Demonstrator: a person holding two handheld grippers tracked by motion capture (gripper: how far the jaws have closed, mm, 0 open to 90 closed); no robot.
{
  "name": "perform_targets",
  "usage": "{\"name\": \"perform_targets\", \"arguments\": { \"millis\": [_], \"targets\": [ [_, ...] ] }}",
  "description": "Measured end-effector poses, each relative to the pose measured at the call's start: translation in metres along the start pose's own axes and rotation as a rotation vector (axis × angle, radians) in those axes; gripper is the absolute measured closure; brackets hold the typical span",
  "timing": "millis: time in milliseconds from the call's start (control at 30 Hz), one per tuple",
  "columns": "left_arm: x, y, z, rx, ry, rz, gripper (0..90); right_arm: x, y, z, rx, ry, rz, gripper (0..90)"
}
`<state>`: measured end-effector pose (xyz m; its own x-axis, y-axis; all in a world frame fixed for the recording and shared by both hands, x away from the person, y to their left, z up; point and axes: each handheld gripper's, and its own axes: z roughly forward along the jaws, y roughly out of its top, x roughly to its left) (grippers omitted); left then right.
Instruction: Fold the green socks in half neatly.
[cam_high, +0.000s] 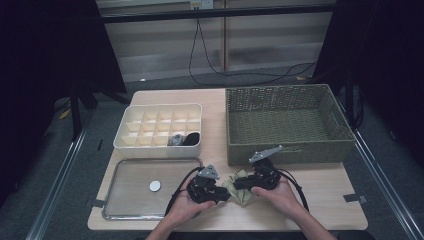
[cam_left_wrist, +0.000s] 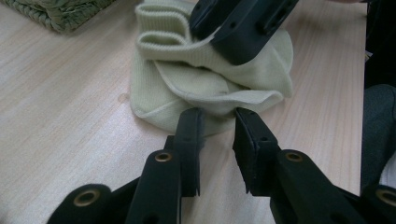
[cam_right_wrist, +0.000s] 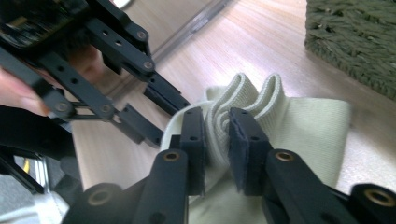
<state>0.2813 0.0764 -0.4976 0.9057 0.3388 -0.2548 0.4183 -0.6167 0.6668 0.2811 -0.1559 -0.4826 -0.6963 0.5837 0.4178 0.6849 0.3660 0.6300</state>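
Knitted fabric, the pale green sock (cam_left_wrist: 210, 88) bunched near the front edge of the table (cam_high: 320, 200) before the wicker basket (cam_high: 285, 125), looks light, limp and easily stretched. Right claw (cam_right_wrist: 216, 126) pinches its ribbed cuff folds, narrow; left claw (cam_left_wrist: 218, 122), narrow, touches the sock's hem, its hold unclear. That thick cuff seems the surest place to grip.

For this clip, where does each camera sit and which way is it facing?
High view: above the person's side, facing forward and down on the table; both forearms and each hand-held gripper show: left gripper, right gripper.
Left gripper view: rides that gripper, looking along its jaws at the pale green socks; the other gripper's jaw crosses the top.
Right gripper view: rides its gripper, jaws around the sock cuffs; the left gripper and a hand show.
All three share the socks and the woven basket.
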Motion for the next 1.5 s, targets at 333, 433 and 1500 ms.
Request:
{"name": "perform_targets", "arguments": {
  "millis": [333,433,1500],
  "targets": [
    [0.001,-0.001,-0.001,-0.011,-0.015,-0.011,71.2,0.004,-0.009,-0.030,-0.081,0.005,-0.009,70.8],
    [0.002,-0.001,0.000,-0.013,-0.015,-0.012,71.1,0.004,-0.011,-0.030,-0.076,0.002,-0.009,71.6],
    [0.005,0.002,-0.027,-0.069,-0.028,-0.036,74.2,0.011,-0.015,-0.013,-0.022,0.028,-0.051,74.9]
  ]
}}
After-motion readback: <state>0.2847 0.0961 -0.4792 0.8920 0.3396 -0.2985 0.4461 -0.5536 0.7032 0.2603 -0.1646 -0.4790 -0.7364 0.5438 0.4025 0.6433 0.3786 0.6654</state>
